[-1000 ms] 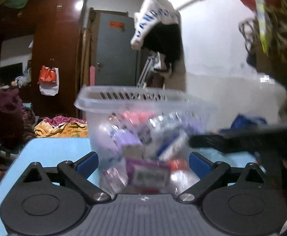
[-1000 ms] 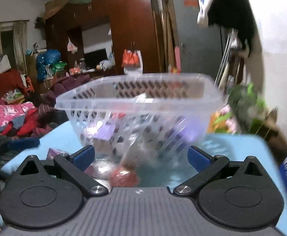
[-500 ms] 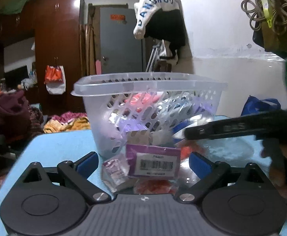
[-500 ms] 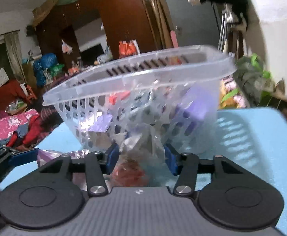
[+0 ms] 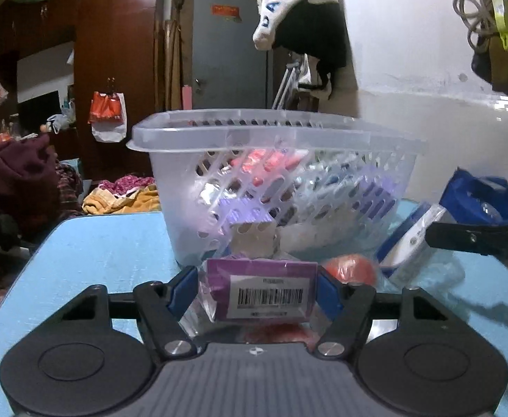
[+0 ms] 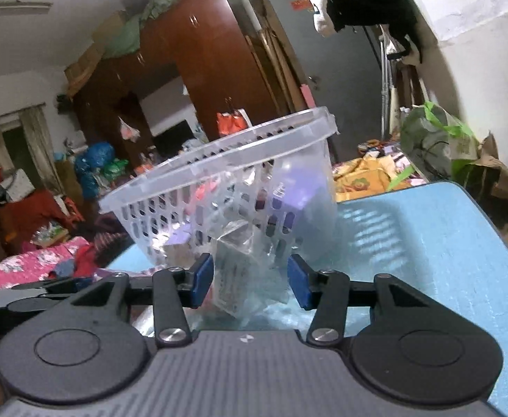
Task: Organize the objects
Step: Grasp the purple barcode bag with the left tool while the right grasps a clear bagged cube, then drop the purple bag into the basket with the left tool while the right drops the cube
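Note:
A clear slotted plastic basket [image 5: 274,160] holding several small packets stands on the light blue table [image 5: 97,246]; it also shows in the right wrist view [image 6: 226,191]. My left gripper [image 5: 257,292] is shut on a purple packet with a barcode label [image 5: 264,292], low over the table in front of the basket. My right gripper [image 6: 250,281] is shut on a clear plastic packet [image 6: 243,271], lifted and tilted in front of the basket. A red packet [image 5: 349,267] and a blue-and-white packet [image 5: 406,239] lie by the basket's right side.
The right gripper's black arm [image 5: 480,238] crosses the right of the left wrist view. A blue bag [image 5: 480,194] sits at the table's far right. Piled clothes [image 5: 14,180] and a wardrobe [image 6: 198,80] lie beyond the table edges.
My left gripper has closed from wide open onto the purple barcode packet. My right gripper closed on the clear packet and has lifted and tilted with it.

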### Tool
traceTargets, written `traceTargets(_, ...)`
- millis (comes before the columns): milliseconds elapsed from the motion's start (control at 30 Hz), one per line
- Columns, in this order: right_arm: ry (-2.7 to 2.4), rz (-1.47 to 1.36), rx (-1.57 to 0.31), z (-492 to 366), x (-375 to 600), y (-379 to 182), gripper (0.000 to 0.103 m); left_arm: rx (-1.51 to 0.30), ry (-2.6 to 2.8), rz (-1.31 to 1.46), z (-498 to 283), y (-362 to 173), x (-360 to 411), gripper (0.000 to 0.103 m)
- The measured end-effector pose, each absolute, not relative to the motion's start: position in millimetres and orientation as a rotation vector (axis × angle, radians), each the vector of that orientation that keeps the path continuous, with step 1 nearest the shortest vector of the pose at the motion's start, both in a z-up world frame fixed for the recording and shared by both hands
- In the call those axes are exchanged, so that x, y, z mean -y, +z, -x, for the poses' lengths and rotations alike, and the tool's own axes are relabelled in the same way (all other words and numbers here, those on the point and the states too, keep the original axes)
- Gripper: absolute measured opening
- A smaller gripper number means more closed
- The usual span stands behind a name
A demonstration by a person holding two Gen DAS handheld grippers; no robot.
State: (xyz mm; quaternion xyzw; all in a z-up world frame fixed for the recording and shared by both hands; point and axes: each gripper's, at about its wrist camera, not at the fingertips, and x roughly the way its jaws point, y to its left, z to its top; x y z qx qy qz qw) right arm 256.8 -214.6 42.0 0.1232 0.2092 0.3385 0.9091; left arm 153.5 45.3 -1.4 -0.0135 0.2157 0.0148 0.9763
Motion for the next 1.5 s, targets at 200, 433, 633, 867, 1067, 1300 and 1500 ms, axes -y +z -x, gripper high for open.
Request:
traceTargets(200, 0.744, -0.287, -0.444, -255.1, 216.1, 34.2, 0.044, -0.295, -0.025, 0.123, -136.7, 1.7, -61.8, 0.073)
traceTargets(433, 0.748, -0.224, -0.399, -244.6, 207.2, 34.9, 0.038, -0.287, -0.099, 0.227, -139.0, -0.7, -77.7, 0.073)
traceTargets(633, 0.754, -0.232, -0.404, -247.0, 207.6, 34.3, 0.035, -0.293, -0.115, 0.260, -138.8, -3.9, -84.5, 0.073)
traceTargets(867, 0.778, -0.127, -0.472, -253.3, 186.7, 37.1, 0.075, -0.288, -0.117, 0.256, -136.7, -4.2, -85.6, 0.073)
traceTargets(1067, 0.676, 0.038, -0.501, -262.9, 161.2, 43.6, 0.049, -0.297, -0.122, 0.257, -137.4, -4.4, -85.5, 0.073)
traceTargets(1300, 0.671, 0.005, -0.442, -250.9, 184.1, 55.0, 0.047, -0.248, -0.131, 0.267, -128.5, -2.7, -87.9, 0.073)
traceTargets(1500, 0.715, -0.005, -0.116, -219.9, 187.7, 116.7, 0.047, -0.130, -0.219, 0.278, -130.4, 69.6, -84.4, 0.073)
